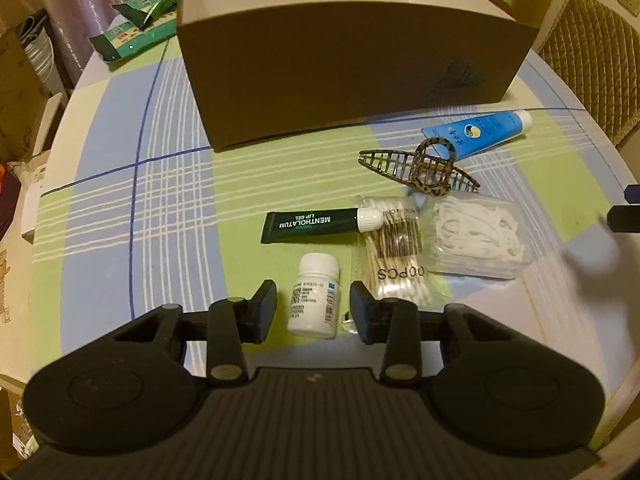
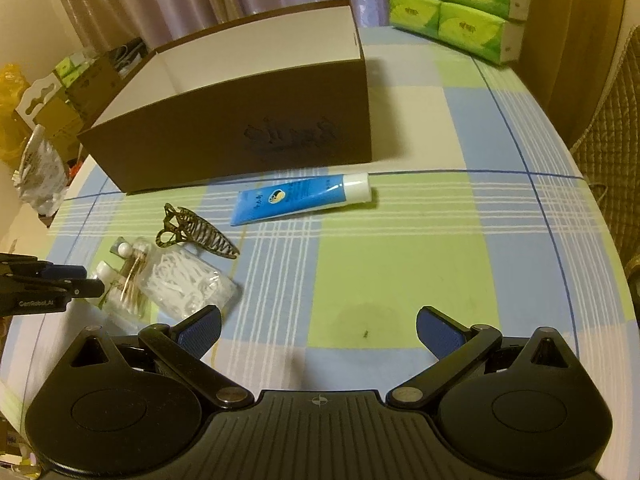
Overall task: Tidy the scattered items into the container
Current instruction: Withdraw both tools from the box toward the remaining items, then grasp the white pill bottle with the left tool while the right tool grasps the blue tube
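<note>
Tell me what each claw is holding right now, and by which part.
Nothing is gripped yet. The left claw straddles the white bottle at its body, gaps showing on both sides. The right claw hangs open and empty.

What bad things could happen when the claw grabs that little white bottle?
1. The left gripper has its fingers on either side of the white bottle, with gaps visible, so the small lying bottle might roll or slip out.
2. The cotton swab bag lies right beside the right-hand finger, so it could get pinched or dragged along.
3. The brown box has tall walls; a low lift might bump the bottle against its front.
</note>
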